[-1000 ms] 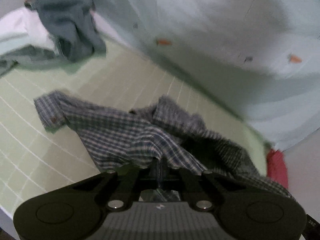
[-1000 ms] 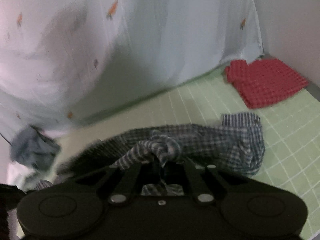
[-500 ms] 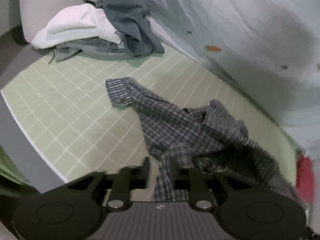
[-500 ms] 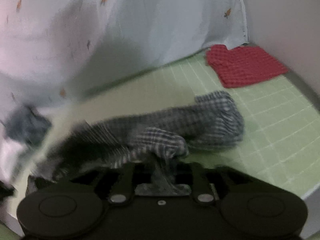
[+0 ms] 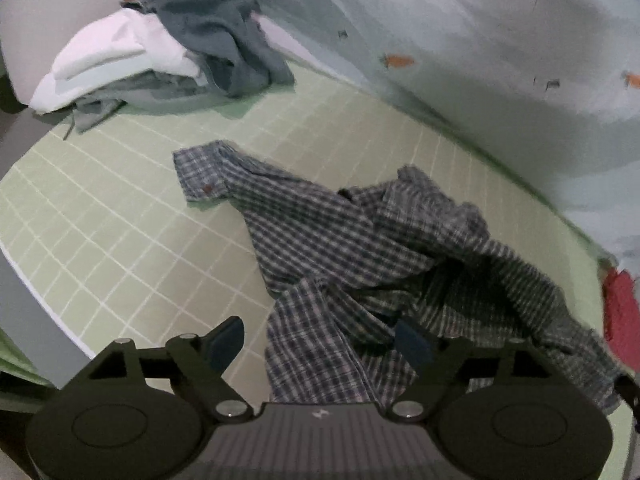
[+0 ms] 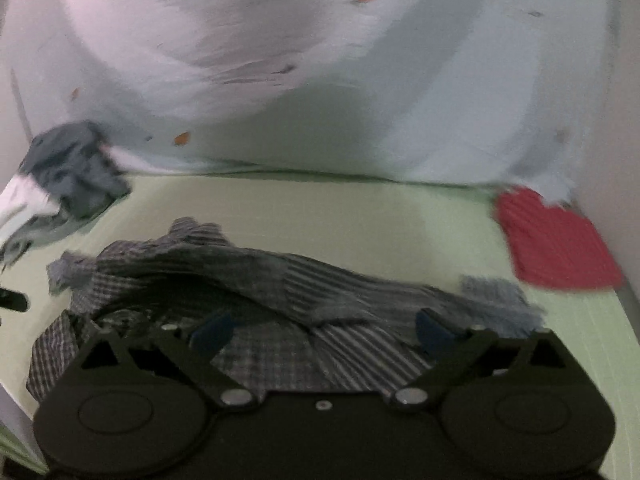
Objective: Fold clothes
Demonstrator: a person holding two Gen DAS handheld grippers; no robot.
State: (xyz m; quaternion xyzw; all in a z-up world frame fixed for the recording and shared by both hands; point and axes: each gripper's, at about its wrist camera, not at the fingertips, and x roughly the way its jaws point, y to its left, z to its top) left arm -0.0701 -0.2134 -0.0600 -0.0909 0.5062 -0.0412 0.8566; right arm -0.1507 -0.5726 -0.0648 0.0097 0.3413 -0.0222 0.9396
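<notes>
A blue and white checked shirt [image 5: 344,240] lies crumpled on the green gridded mat [image 5: 100,216], one sleeve stretched toward the far left. My left gripper [image 5: 320,340] hangs open just above the shirt's near hem, its fingers spread to either side of the cloth. In the right wrist view the same checked shirt [image 6: 256,280] stretches across the mat [image 6: 320,208] as a long rumpled ridge. My right gripper [image 6: 320,330] is open over its near edge with nothing pinched between the fingers.
A heap of unfolded clothes, white and grey-blue [image 5: 160,44], sits at the far left corner of the mat. A folded red garment [image 6: 556,240] lies at the far right. A pale printed sheet [image 6: 320,80] hangs behind the mat. The mat's front edge [image 5: 36,292] is close.
Both grippers were shut on the shirt a second ago and now stand open. The shirt has dropped onto the mat and both cameras have pulled back.
</notes>
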